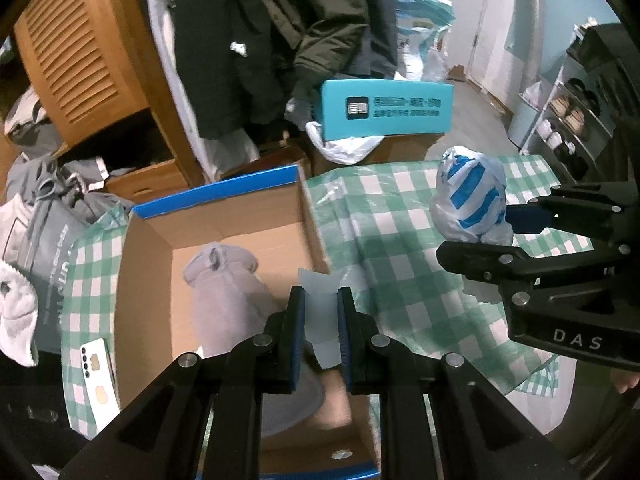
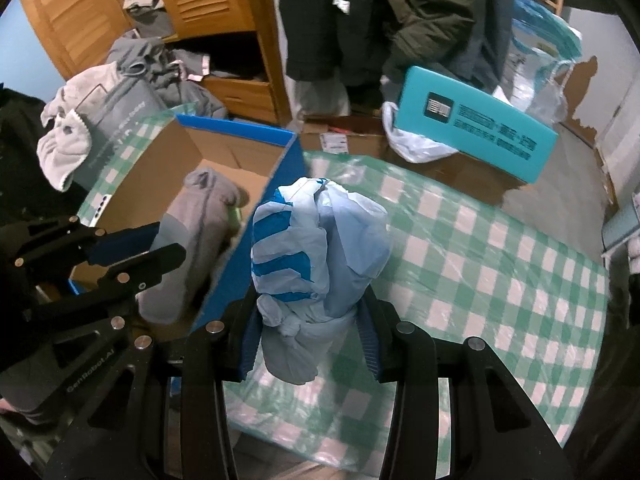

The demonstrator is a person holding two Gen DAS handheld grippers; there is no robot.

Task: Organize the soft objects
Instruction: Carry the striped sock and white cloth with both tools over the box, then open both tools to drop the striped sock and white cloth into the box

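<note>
Jaws clamped on bundle beside box rim

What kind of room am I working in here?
Most likely a cluttered bedroom or storage room in a home: dark coats hang by a louvred wooden wardrobe, a shoe rack stands along the wall, and a green checked tablecloth covers the work surface.
</note>
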